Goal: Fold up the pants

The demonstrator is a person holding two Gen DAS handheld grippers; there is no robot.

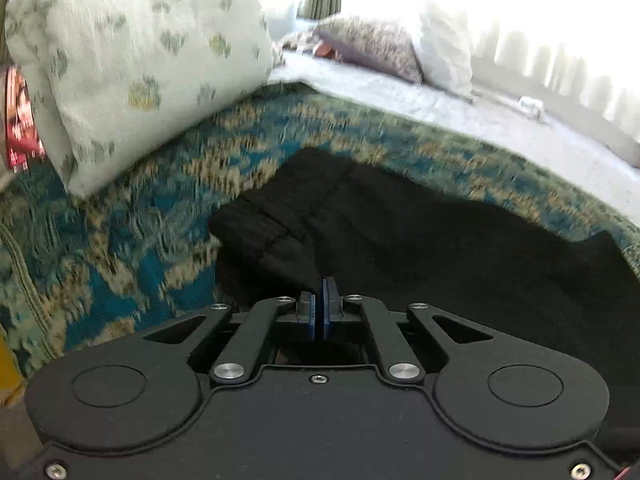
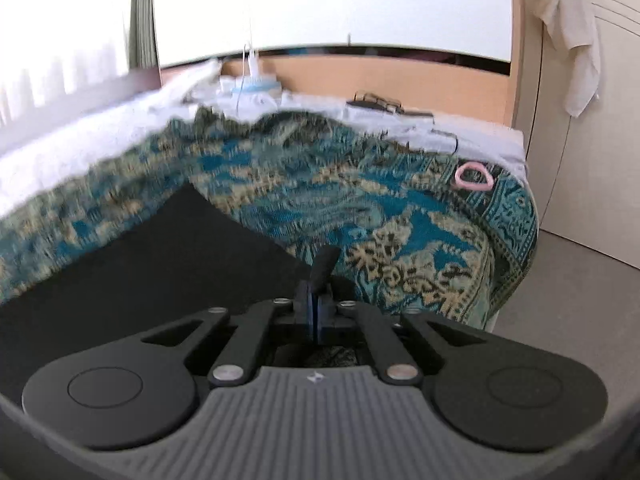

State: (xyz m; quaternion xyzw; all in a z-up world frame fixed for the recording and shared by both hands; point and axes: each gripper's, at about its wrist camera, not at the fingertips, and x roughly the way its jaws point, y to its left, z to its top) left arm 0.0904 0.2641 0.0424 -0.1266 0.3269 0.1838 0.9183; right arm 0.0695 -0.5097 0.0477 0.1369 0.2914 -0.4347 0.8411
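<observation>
Left hand-held gripper (image 1: pixel 320 304) has its blue pads pressed together, and a bunched corner of the black pants (image 1: pixel 400 240) is pinched right between them. From that pinch the cloth rises in a thick fold toward the left and spreads out dark and flat to the right, lying on the blue and tan patterned blanket (image 1: pixel 120 248) that covers the bed. A white pillow with green spots (image 1: pixel 140 60) leans just behind the blanket on the left, and a flowered cushion (image 1: pixel 372 48) sits farther back on the pale sheet.

Over on the other side, the right hand-held gripper (image 2: pixel 316 304) is clamped too, with a narrow strip of the pants (image 2: pixel 160 264) poking up out of its closed pads. The rest of the black cloth stretches flat to the left of it across the same blanket (image 2: pixel 400 216). A pink ring (image 2: pixel 473 176) lies near the blanket's far right corner, well apart from the pants. A white cloth (image 2: pixel 576 48) hangs on the cupboard door at the right. Both views are blurred at the edges.
</observation>
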